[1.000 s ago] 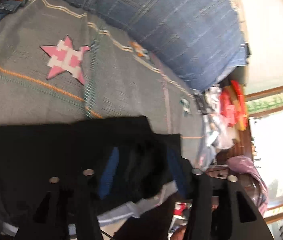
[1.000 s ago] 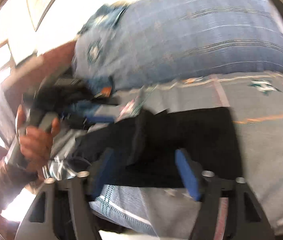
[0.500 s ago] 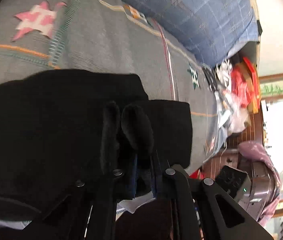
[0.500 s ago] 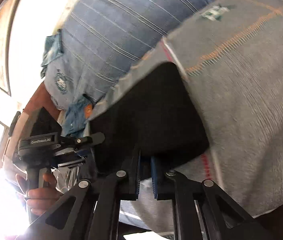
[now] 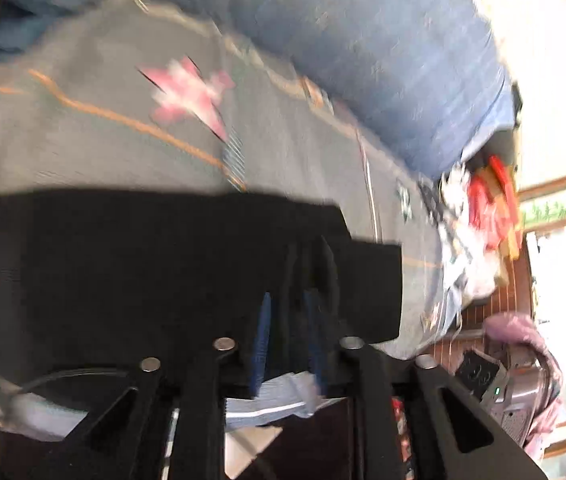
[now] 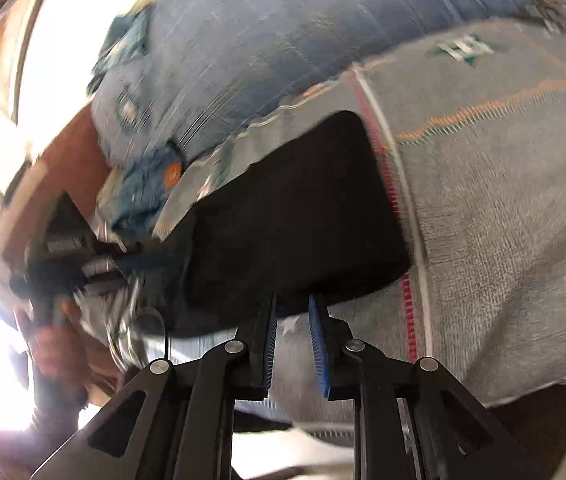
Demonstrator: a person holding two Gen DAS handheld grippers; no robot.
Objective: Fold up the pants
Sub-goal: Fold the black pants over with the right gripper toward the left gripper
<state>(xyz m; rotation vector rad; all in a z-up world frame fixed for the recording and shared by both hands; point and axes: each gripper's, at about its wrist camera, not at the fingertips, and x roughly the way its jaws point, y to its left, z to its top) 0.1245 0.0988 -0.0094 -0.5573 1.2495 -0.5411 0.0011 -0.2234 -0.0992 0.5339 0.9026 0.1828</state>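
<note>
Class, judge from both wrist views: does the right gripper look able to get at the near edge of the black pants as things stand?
Probably yes. The right gripper sits just off the near edge of the black pants; its jaws are opening with only grey blanket showing between them and nothing blocking.

Blurry and hidden bits

We see the pink star point(image 5: 189, 94) smeared by blur, a hand point(image 6: 57, 350) lost in bright glare, and black pants point(image 5: 155, 272) covering the blanket point(image 5: 83, 148) under them.
</note>
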